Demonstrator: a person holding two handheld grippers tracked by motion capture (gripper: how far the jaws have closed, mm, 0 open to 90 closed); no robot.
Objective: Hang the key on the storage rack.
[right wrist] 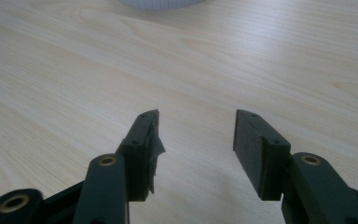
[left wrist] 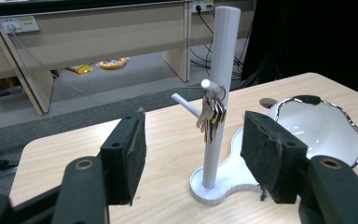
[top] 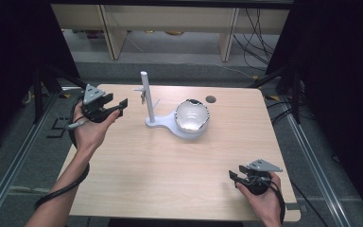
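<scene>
With our left gripper [left wrist: 193, 161] gaping and empty near the desk's [top: 179, 165] far-left corner, we judged its pads might knock the keys [left wrist: 210, 116] off their stand [left wrist: 221, 93], while our right gripper [right wrist: 196, 144], equally open and empty, idled at the near-right corner.

A lab recording bay is being suggested: the pale wooden worktop [top: 170, 161] is being flanked by black curtains [top: 340, 71], aluminium floor rails [top: 312, 156] and loose black cables [top: 257, 38].

Black left gripper [top: 118, 105] with grey plate, trailing black cable.

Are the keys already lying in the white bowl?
No, the keys hang from a peg on the white post, beside the bowl, with the left tongs open in front of them.
</scene>
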